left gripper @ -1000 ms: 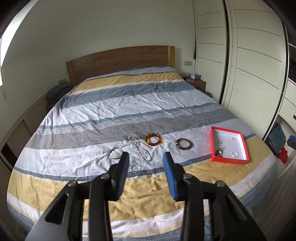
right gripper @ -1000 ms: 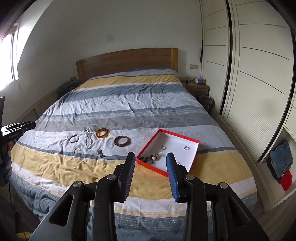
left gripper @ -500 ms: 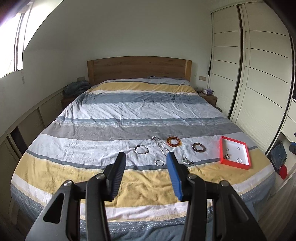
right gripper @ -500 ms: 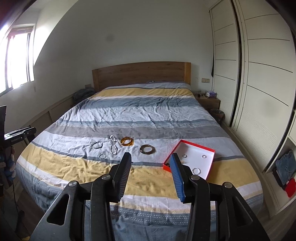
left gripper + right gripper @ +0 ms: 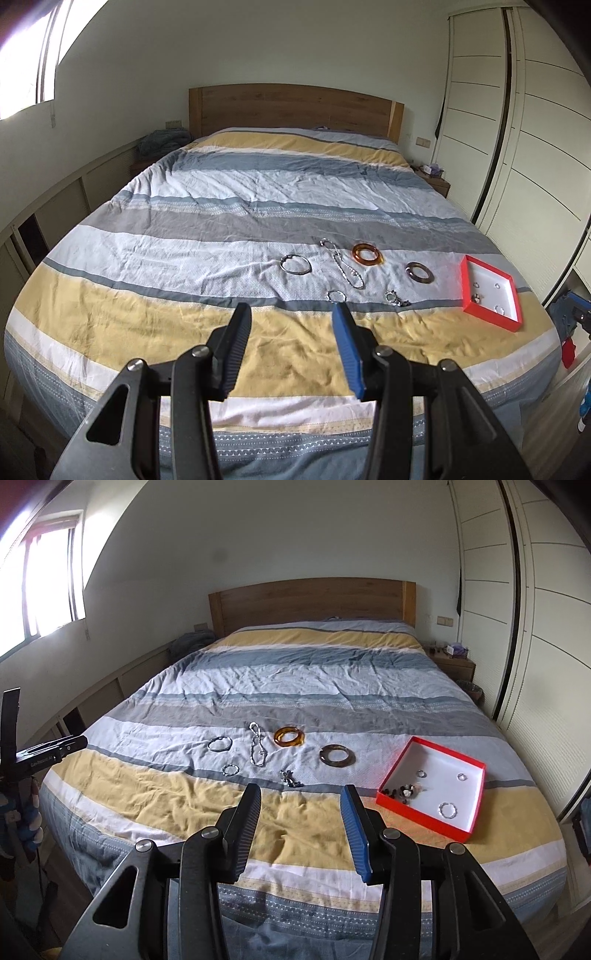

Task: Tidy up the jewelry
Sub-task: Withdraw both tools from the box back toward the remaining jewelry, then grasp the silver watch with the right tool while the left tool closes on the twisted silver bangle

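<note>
Right wrist view: the bed filled the frame, its striped duvet carrying all the jewelry near the foot end.
Red box: lay on the bed's right side, holding small rings and a dark beaded cluster.
Right gripper: hovered above the foot of the bed, jaws apart, holding nothing.
Left gripper: likewise spread wide and empty.
Brown bangle: lay left of the box.
Amber bangle: lay just beyond, further left.
Chain: lay stretched beside the amber bangle.
Silver hoop: lay furthest left.
</note>
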`<state>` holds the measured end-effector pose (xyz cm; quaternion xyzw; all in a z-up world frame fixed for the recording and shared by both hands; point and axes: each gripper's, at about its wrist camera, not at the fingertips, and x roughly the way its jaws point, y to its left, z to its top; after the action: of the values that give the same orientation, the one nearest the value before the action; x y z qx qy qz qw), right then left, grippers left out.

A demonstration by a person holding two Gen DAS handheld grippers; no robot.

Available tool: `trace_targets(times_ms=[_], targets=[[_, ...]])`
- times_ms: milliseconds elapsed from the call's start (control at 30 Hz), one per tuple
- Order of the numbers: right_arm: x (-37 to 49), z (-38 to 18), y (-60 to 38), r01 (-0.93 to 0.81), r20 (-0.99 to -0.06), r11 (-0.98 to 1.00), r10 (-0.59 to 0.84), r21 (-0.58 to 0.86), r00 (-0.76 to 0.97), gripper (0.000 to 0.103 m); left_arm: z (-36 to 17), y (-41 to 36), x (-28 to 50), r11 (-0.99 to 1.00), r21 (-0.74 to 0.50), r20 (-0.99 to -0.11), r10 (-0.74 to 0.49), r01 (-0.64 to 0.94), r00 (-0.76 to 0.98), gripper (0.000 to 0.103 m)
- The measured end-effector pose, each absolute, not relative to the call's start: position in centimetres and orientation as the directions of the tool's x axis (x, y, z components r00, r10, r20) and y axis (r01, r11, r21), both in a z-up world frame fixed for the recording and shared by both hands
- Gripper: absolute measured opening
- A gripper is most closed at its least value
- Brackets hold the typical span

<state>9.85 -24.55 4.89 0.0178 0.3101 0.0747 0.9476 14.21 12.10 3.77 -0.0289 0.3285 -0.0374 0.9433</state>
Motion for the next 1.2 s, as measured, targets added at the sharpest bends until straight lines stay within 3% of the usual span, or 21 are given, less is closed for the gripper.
trace_targets(times_ms=[433,1200], targets=[[18.9,-5.1,-23.4,-0.143,-0.710,0.984,0.178,0.109,0.682,0.044,-6.3,8.5,22.1,0.996,-0.055,-0.714,-0.085,0.066,0.695,0.043],[36.1,-15.4,-18.3,-0.342,-0.764,0.927,0.330,0.152,0.554,0.047,-16.0,1.5,35.9,0.981,-0.085,-0.796,-0.171,0.172,0.581,0.044]])
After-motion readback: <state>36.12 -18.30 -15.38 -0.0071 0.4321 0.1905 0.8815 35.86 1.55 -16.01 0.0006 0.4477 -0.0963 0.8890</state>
